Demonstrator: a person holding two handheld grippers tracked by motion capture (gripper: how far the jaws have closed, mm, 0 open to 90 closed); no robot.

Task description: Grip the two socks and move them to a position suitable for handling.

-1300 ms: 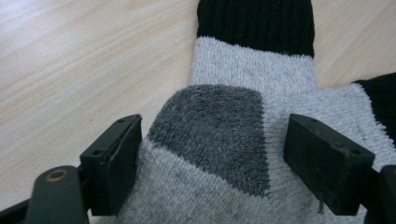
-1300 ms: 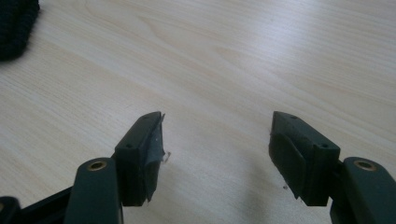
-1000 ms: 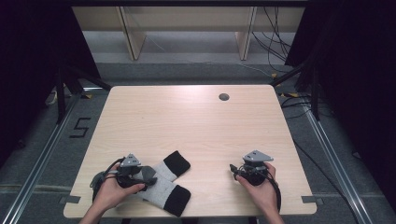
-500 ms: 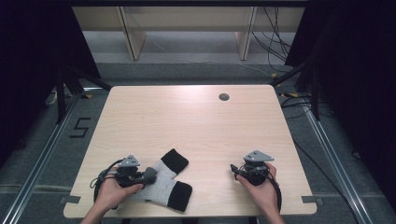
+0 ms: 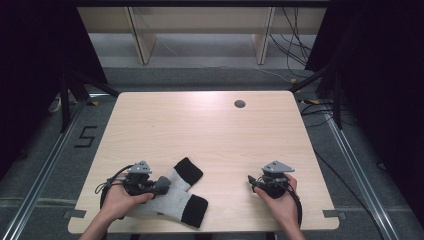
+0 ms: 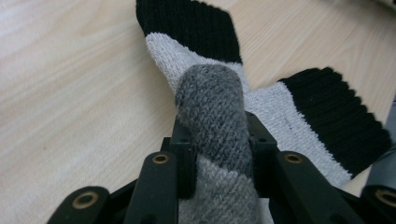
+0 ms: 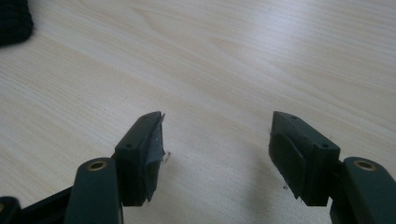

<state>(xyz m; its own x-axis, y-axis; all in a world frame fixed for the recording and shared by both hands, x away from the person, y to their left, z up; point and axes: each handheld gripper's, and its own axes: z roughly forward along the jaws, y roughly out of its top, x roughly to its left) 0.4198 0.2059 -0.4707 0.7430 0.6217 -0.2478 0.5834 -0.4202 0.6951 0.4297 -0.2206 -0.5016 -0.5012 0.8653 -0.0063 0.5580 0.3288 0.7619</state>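
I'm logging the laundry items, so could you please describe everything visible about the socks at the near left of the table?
The socks are a knitted pair, light grey with black cuffs and darker grey toes. They lie crossed on the wooden table, cuffs pointing away from the person's left hand. The left gripper is shut on the dark grey toe end, bunching it between the jaws and raising it slightly; the rest lies flat on the table.

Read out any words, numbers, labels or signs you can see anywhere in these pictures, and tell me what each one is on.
"5": a dark figure marked on the grey floor, left of the table, in the high view.
Socks: no readable label or brand in the high view or the left gripper view.
Left tongs and right tongs: no markings can be read.
Table top: no writing.
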